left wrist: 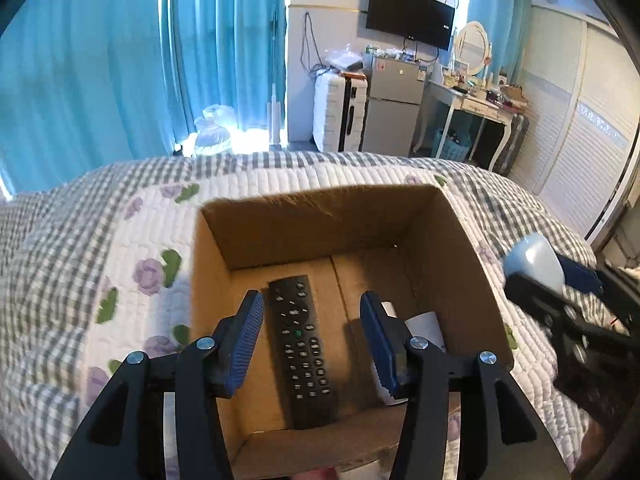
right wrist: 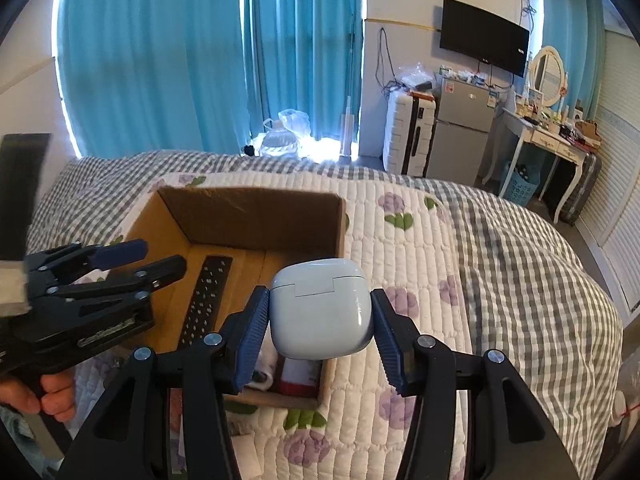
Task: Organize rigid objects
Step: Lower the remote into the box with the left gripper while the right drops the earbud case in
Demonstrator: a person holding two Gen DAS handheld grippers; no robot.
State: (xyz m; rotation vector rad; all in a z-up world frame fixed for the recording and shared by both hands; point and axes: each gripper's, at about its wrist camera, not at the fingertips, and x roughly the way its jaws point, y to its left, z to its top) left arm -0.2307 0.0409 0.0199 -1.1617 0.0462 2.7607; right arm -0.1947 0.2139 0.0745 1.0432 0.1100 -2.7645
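An open cardboard box sits on the quilted bed. A black remote lies flat on its floor. My left gripper is open and empty, hovering above the remote; it also shows in the right wrist view. My right gripper is shut on a pale blue earbud case and holds it above the box's right side; the case shows in the left wrist view. White and red items lie in the box's near corner.
The floral and checked quilt covers the bed around the box. Beyond the bed are blue curtains, a white suitcase, a small fridge, a wall TV and a dressing table.
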